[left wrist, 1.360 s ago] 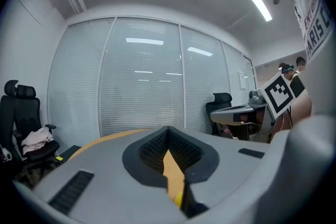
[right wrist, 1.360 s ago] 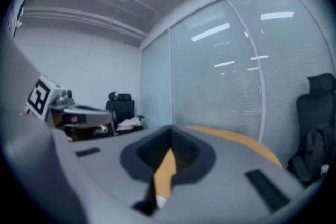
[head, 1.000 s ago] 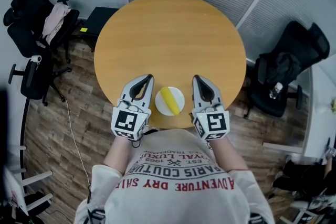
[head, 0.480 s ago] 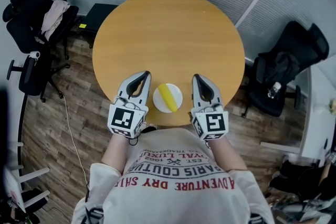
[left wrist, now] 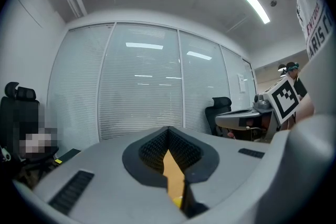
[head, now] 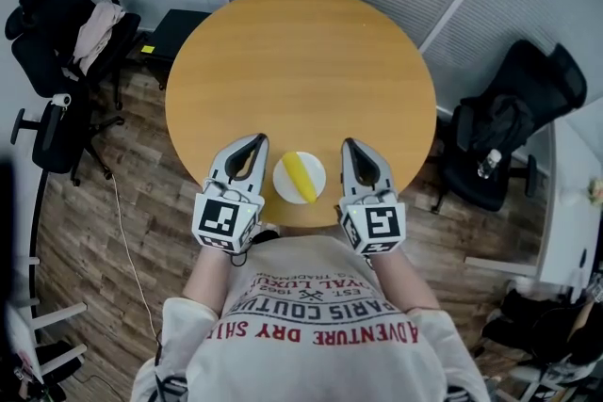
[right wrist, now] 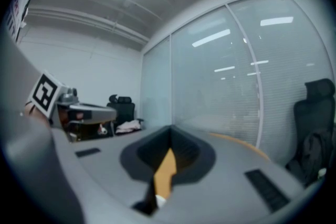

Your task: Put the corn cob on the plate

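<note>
Hardly anything has shifted since a second ago: both claws flank the plate as before. Only the gripper views take in the white ceiling with its strip lights [left wrist: 256,5] and the full height of the blind-covered glass wall [left wrist: 142,86]. Only the head view shows the wood-plank floor [head: 113,231], the round orange-brown wooden surface [head: 301,61] and what lies on it. One black office chair [head: 47,33] stands at 9 o'clock of the surface, a second black chair [head: 513,132] at 3 o'clock. The left claw [head: 260,138] and right claw [head: 347,144] sit over the 6 o'clock edge. Each is fully closed, tips meeting on nothing, with a slit of surface showing behind the tips in its own view. Between them, touching neither, sits the small round white plate [head: 285,188], and the yellow corn cob [head: 300,171] lies on it.
</note>
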Action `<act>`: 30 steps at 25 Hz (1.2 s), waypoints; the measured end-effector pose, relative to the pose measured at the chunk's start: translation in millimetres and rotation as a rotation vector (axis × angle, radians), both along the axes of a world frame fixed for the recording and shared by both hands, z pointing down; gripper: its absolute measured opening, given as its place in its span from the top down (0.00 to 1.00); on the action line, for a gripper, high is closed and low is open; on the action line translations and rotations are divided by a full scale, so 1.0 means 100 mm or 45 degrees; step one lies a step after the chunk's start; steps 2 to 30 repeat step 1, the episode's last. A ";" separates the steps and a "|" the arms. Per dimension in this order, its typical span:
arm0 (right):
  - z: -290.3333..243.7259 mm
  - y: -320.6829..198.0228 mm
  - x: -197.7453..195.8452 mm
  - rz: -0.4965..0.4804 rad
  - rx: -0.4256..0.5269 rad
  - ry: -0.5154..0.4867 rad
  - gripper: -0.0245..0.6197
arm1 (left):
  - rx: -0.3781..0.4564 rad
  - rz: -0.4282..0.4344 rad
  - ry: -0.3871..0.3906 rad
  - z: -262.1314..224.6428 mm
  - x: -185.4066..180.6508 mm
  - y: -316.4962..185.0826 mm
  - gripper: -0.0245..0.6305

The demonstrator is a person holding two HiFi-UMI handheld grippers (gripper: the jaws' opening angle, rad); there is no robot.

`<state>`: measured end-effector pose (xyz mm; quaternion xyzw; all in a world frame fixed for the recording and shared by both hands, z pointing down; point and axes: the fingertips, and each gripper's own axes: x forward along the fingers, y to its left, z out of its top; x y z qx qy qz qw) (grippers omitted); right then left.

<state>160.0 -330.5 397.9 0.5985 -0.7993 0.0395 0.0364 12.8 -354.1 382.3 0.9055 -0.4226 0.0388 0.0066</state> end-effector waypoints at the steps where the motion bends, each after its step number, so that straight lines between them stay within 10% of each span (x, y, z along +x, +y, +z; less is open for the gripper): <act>1: 0.00 0.00 -0.01 0.003 0.001 -0.001 0.92 | -0.001 0.001 0.000 0.00 -0.01 0.01 0.91; 30: 0.00 0.00 -0.01 0.003 0.001 -0.001 0.92 | -0.001 0.001 0.000 0.00 -0.01 0.01 0.91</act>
